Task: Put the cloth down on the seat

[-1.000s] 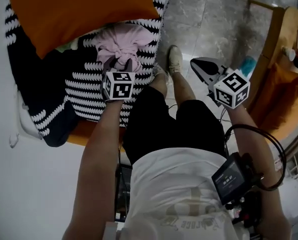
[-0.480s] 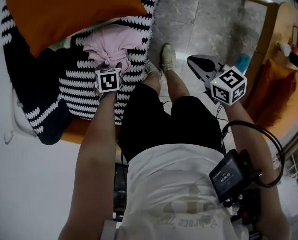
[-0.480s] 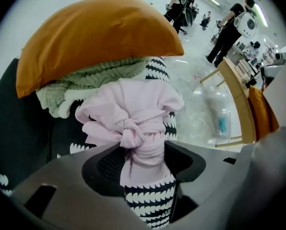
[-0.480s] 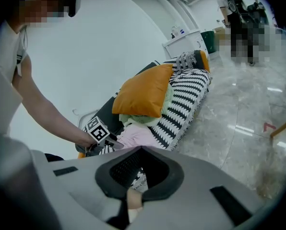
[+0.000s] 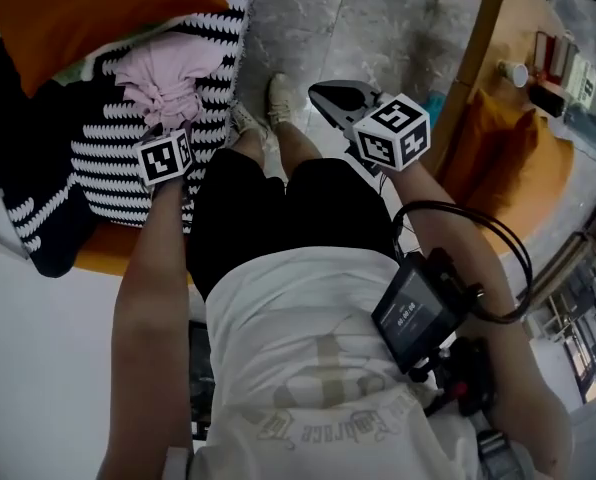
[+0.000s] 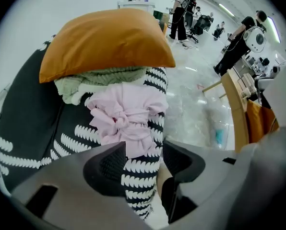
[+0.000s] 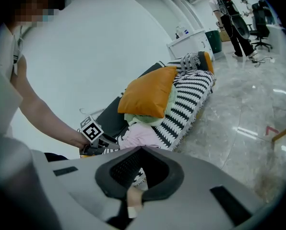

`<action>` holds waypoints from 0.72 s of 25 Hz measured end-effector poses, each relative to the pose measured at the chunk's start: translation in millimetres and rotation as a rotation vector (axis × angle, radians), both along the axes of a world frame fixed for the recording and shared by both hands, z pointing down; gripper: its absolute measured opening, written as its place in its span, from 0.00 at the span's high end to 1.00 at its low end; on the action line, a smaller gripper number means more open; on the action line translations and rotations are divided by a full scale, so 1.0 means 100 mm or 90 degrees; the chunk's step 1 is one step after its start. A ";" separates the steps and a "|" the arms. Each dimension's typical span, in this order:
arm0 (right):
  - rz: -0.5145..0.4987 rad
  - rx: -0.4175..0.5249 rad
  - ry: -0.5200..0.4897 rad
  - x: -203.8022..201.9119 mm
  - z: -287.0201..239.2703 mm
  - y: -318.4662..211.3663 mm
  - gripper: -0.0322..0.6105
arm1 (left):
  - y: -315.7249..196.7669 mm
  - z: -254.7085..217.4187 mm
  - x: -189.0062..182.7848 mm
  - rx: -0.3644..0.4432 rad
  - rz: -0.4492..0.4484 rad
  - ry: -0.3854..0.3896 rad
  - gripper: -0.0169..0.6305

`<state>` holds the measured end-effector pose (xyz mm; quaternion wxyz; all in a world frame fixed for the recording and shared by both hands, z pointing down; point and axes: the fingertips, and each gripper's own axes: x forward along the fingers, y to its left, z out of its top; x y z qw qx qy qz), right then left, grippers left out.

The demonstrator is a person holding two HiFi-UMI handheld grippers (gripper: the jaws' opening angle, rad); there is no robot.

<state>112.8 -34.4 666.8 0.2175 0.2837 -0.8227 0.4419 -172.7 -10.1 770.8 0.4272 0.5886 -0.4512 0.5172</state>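
The pink cloth (image 5: 166, 73) lies bunched and knotted on the seat, on the black-and-white striped throw (image 5: 108, 168). In the left gripper view the pink cloth (image 6: 126, 111) sits just beyond my jaw tips. My left gripper (image 5: 166, 133) points down at the seat, a little nearer to me than the cloth. Its jaws have just been opening; the left gripper (image 6: 140, 162) now stands open with only the throw showing between the jaws. My right gripper (image 5: 330, 96) hovers over the floor by my legs. Seen from its own camera, the right gripper (image 7: 142, 150) is shut on nothing.
An orange cushion (image 6: 104, 42) leans at the back of the seat above a green cloth (image 6: 85, 83). A wooden chair with an orange pad (image 5: 508, 148) stands to the right. Marble floor (image 5: 378, 28) lies between them. People stand far off (image 6: 239, 37).
My left gripper has let go of the pink cloth's knot and drawn back toward me, and the cloth stays on the seat. The right gripper has barely moved.
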 end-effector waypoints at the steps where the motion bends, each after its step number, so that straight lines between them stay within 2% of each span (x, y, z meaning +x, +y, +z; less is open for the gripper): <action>1: -0.006 0.002 -0.002 0.00 -0.02 0.00 0.93 | 0.03 -0.06 0.03 0.004 -0.007 0.003 0.59; 6: -0.021 0.006 0.000 -0.02 -0.15 -0.01 0.93 | 0.13 -0.37 0.20 0.039 -0.024 0.037 0.75; 9: -0.012 -0.009 -0.016 -0.21 -0.22 0.14 0.93 | 0.31 -0.61 -0.04 0.072 -0.047 0.032 0.91; 12: -0.019 -0.005 -0.015 -0.31 -0.30 0.20 0.93 | 0.32 -0.81 -0.16 0.117 -0.065 0.041 0.94; 16: -0.045 0.016 -0.002 -0.44 -0.43 0.26 0.93 | 0.24 -1.16 -0.14 0.195 -0.097 0.120 0.95; 18: -0.058 0.023 0.001 -0.50 -0.52 0.36 0.93 | 0.25 -1.37 -0.09 0.230 -0.092 0.152 0.95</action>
